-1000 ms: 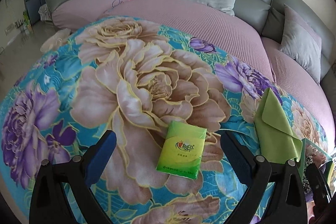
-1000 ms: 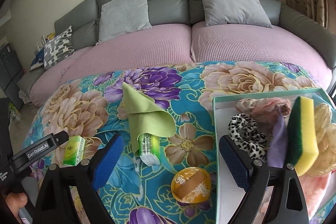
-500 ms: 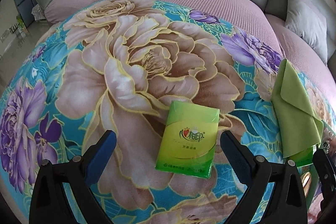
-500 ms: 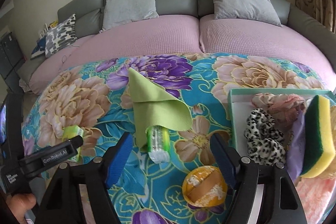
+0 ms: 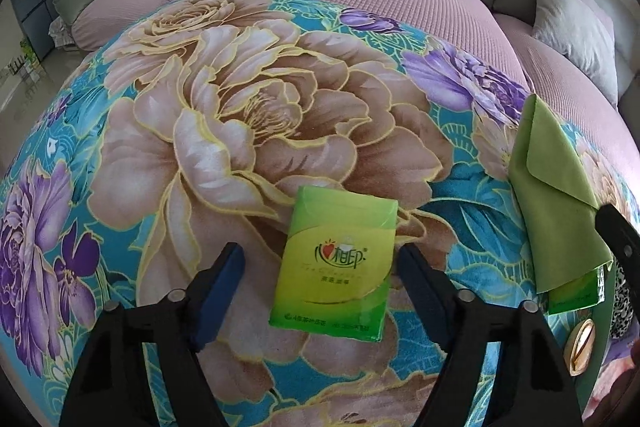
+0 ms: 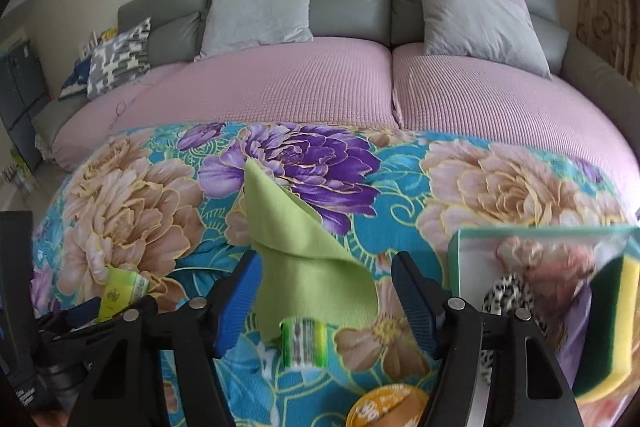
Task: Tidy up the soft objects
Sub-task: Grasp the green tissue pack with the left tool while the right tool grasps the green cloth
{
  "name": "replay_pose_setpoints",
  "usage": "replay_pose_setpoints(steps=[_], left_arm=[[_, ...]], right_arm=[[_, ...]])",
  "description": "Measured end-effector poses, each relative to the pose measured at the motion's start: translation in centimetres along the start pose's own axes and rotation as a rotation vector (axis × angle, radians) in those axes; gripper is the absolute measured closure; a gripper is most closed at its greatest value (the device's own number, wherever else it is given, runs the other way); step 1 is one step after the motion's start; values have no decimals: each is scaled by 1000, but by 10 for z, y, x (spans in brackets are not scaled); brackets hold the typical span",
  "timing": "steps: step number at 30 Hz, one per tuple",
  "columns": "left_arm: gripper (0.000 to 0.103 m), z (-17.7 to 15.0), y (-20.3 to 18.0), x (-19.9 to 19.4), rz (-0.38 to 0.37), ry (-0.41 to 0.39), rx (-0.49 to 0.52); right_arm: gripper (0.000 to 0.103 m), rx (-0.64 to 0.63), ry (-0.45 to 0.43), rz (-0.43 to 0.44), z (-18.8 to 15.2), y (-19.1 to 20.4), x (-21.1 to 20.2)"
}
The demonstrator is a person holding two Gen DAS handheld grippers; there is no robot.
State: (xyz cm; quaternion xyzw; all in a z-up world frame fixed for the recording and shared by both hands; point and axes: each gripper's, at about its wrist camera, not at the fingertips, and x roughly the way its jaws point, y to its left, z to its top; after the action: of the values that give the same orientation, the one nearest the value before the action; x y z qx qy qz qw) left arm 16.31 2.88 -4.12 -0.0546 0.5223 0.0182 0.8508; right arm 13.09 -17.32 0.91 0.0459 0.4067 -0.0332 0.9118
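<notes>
While the green tissue pack lies flat on the flowery blanket, the left claw sits around it, jaws closing, pads not yet pressing. So the step looks like picking things up. The right claw is closing around the green cloth that covers a second pack; it grips nothing yet. Next, I think, each claw must squeeze gently, lift, and go to the box nearby.
</notes>
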Motion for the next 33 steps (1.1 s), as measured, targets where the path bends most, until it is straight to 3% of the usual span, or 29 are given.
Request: replay_pose_setpoints(steps=[5, 9, 10, 13, 26, 33], left_arm=[[51, 0, -1, -3, -21, -7, 3], [51, 1, 0, -4, -29, -6, -1], [51, 1, 0, -4, -29, -6, -2], [51, 1, -1, -4, -28, -6, -1], [52, 2, -2, -9, -31, -9, -5], [52, 2, -2, -8, -37, -4, -15]], right_arm=[[43, -51, 22, -17, 3, 9, 9], [61, -71, 33, -29, 4, 13, 13], [70, -73, 34, -27, 4, 14, 13], [81, -75, 32, -16, 3, 14, 13], [83, -60, -45, 7, 1, 12, -8], [79, -71, -35, -9, -4, 11, -7]])
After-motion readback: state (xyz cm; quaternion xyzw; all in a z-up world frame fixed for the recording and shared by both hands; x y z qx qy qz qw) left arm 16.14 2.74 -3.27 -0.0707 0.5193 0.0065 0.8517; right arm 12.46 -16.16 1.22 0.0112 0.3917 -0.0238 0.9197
